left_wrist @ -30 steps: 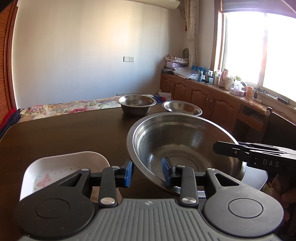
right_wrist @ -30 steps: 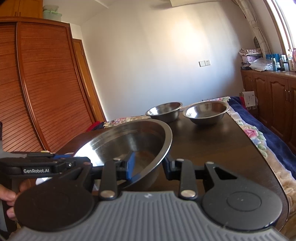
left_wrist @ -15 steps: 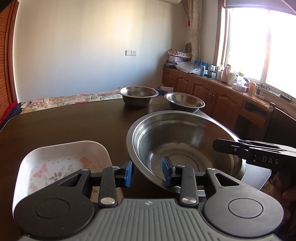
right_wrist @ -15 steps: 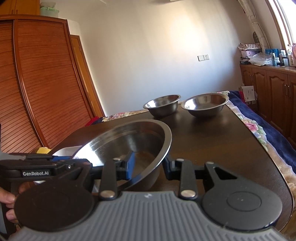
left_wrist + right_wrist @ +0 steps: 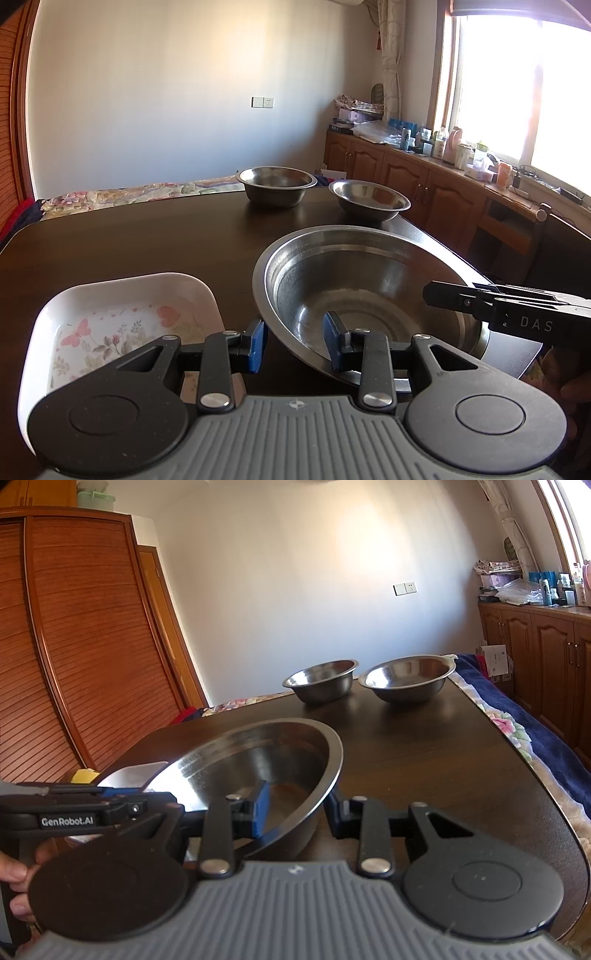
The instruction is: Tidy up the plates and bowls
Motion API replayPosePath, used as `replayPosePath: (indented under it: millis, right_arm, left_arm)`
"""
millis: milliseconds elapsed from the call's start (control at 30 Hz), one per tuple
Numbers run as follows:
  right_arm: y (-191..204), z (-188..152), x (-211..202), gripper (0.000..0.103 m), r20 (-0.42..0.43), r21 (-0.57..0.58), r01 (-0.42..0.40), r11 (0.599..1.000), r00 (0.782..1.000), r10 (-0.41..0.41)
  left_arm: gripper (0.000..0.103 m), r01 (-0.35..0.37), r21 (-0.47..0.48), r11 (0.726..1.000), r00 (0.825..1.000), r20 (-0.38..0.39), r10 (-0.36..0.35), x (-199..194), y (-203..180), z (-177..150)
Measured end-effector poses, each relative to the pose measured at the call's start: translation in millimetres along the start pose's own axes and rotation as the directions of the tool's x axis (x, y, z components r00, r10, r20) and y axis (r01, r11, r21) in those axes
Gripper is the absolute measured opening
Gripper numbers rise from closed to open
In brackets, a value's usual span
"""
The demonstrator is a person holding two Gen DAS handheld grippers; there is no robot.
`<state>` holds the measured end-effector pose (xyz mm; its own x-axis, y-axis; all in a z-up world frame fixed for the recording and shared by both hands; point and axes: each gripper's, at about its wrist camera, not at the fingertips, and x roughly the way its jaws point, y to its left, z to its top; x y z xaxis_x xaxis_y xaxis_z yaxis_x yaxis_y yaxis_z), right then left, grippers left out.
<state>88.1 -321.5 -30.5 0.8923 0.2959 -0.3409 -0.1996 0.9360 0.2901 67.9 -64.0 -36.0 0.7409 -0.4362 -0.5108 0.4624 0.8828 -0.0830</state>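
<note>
Over the near end of the dark counter (image 5: 122,240) I have the large steel basin (image 5: 369,288) between both tools, and I'll place everything else relative to it. My left gripper (image 5: 294,345) straddles the basin's near-left rim: one blue pad sits outside the wall, the other inside the bowl, and there is still a gap between the pads and the metal, so it is spread rather than clamped. My right gripper (image 5: 297,812) does the same on the opposite rim, one pad inside and one outside, also spread with the rim between; I cannot tell whether either pad touches the steel. In the right wrist view the basin looks tilted, its far edge raised; whether its base rests on the counter is hidden. Just left of the basin lies the white floral dish (image 5: 122,317), square with rounded corners, butterflies and flowers printed inside. Beyond the basin, well apart from it near the counter's far edge, stand two smaller steel bowls: the deeper bowl (image 5: 276,185) to the left and the shallower bowl (image 5: 369,199) beside it, close but not touching. A hand (image 5: 14,882) shows behind the basin's left side, gripping the left tool's handle.
</note>
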Motion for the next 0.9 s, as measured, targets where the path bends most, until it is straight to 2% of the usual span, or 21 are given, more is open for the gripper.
replayPosePath:
  millis: [167,300,333,633,833,900]
  right_arm:
    - [0,0,0,0.036,0.0,-0.005,0.004,1.0,1.0,-0.004]
    - [-3,3,-2,0.04,0.011,0.001,0.015,1.0,1.0,-0.015]
    - [-4,3,-3,0.044,0.014,0.001,0.018,1.0,1.0,-0.018]
    - [-9,14,-15,0.048,0.051,-0.018,0.057,0.998,0.997,-0.056]
    - [-8,23,-24,0.063,0.082,-0.051,0.092,0.994,0.993,-0.088]
    - [-9,26,-27,0.064,0.091,-0.06,0.102,0.993,0.991,-0.096]
  left_arm:
    - [0.04,-0.008,0.007,1.0,1.0,0.004,0.008,1,0,0]
    - [0.058,-0.027,0.016,1.0,0.999,0.02,0.027,-2,-2,1]
    - [0.061,-0.028,0.014,1.0,0.999,0.024,0.028,-2,-2,1]
    - [0.074,-0.05,0.019,0.999,0.997,0.055,0.049,-10,-1,3]
    - [0.079,-0.062,0.013,0.998,0.996,0.071,0.061,-17,2,5]
    - [0.081,-0.069,0.015,0.997,0.995,0.077,0.068,-20,3,5]
